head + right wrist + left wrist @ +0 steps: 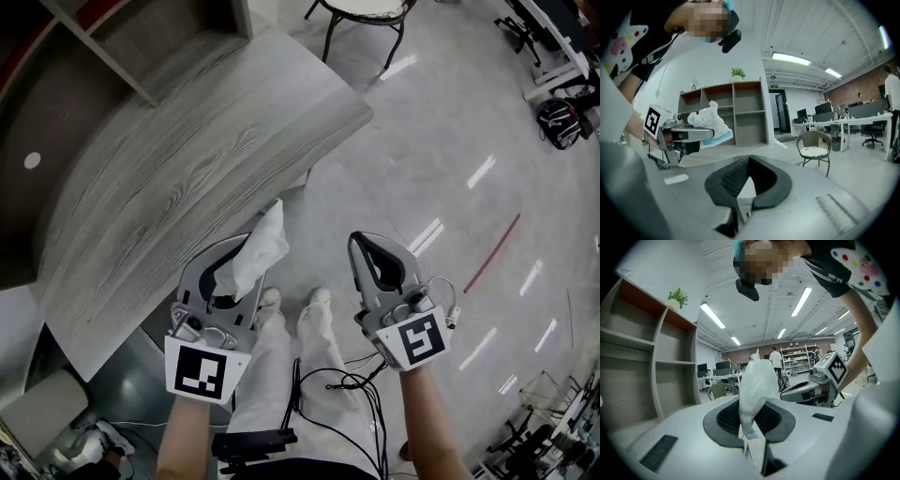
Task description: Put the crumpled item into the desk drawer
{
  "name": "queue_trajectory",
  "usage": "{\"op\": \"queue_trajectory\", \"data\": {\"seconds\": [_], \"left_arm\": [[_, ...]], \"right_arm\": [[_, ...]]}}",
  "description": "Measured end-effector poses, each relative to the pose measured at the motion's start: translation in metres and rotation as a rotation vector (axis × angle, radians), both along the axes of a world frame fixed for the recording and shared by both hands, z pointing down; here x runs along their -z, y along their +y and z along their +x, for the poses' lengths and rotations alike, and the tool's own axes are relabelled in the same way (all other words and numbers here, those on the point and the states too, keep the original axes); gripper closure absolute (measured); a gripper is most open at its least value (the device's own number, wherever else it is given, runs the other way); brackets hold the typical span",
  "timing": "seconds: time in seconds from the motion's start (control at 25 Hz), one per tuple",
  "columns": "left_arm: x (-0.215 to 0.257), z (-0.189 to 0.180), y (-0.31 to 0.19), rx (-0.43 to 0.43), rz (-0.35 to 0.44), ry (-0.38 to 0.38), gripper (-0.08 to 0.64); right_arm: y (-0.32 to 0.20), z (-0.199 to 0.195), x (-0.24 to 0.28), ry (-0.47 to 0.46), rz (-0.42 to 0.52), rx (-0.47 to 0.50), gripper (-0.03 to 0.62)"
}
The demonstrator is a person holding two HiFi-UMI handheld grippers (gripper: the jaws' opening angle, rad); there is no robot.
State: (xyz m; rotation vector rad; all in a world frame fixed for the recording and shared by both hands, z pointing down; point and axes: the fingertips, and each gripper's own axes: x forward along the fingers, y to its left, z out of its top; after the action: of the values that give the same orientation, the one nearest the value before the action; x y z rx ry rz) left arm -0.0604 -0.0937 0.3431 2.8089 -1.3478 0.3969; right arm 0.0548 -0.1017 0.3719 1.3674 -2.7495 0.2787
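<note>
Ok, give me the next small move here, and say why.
Probably bring the shut, empty right gripper toward the front of the grey wood-grain desk to open its drawer: the left gripper already pinches the crumpled white item, and no open drawer shows.

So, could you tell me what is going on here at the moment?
A person holds a gripper in each hand beside a grey wood-grain desk. The left gripper is clamped on a crumpled white item with a blue edge, which sticks up out of its jaws. The right gripper is shut and empty, held level with the left one. The item is not yet in a drawer, and no open drawer shows in these views.
</note>
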Motion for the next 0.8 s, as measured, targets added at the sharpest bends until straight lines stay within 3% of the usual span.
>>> {"op": "queue_trajectory", "data": {"seconds": [0.36, 0.6, 0.8], "left_arm": [[-0.069, 0.018, 0.011, -0.009, -0.088, -0.064, 0.506], [-0.114, 0.018, 0.016, 0.016, -0.171, -0.094, 0.506], [-0.142, 0.015, 0.016, 0.039, -0.210, -0.119, 0.506]], "right_arm": [[-0.013, 0.006, -0.095, -0.185, -0.196, 0.055, 0.583], [-0.035, 0.009, -0.143, -0.385, -0.296, 0.054, 0.583], [-0.052, -0.003, -0.182, -0.511, -0.382, 0.088, 0.506]]}}
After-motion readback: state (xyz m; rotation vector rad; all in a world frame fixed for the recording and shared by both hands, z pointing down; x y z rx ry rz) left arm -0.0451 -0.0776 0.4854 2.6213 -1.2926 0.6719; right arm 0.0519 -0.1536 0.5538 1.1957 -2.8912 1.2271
